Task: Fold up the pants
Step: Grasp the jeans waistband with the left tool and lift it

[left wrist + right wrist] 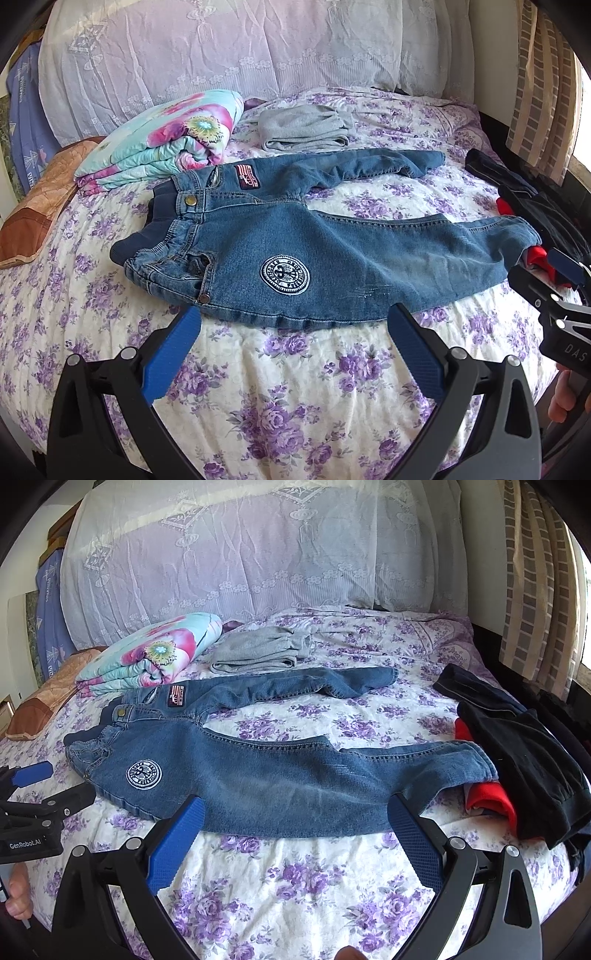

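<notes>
Blue denim pants lie flat and unfolded on the bed, waistband to the left and both legs spread apart toward the right, over a white spread printed with purple flowers. The left gripper hovers just before the near hem by the hip, its blue pads wide apart and holding nothing. The right gripper sits at the near leg's lower edge, likewise spread wide and empty. Behind the pants rest a folded floral quilt and grey folded clothes; black and red garments lie at the right
</notes>
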`<state>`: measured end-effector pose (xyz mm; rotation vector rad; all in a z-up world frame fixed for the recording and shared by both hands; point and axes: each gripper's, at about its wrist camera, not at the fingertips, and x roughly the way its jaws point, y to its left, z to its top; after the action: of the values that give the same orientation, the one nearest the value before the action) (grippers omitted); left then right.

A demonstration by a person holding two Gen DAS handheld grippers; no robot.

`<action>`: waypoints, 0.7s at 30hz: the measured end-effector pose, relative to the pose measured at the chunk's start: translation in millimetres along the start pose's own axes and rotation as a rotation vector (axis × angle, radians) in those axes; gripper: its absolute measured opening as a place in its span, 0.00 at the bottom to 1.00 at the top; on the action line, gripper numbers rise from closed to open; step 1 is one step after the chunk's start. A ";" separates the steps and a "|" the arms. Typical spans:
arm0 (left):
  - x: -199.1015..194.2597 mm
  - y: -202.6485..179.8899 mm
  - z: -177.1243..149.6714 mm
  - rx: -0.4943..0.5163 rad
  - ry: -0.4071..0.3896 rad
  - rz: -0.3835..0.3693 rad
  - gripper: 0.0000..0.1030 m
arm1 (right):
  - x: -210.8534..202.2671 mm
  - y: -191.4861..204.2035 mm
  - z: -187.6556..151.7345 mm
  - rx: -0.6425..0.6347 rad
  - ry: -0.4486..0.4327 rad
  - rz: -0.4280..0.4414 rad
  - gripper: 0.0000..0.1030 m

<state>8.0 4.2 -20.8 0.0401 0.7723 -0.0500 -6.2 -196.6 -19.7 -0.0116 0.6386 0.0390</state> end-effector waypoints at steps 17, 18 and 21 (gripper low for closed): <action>63.1 197.3 -4.8 -0.445 0.142 -0.069 0.96 | 42.6 62.2 -18.6 -0.173 0.101 0.036 0.97; 72.4 199.8 0.4 -0.449 0.155 -0.094 0.95 | 44.9 64.2 -20.2 -0.180 0.108 0.029 0.97; 95.9 198.7 14.9 -0.448 0.174 -0.148 0.91 | 46.5 66.9 -25.0 -0.192 0.116 0.000 0.97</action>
<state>98.9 198.7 -73.5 -0.4431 0.9444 -0.0132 13.6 -128.8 -67.3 -0.2010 0.7489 0.1001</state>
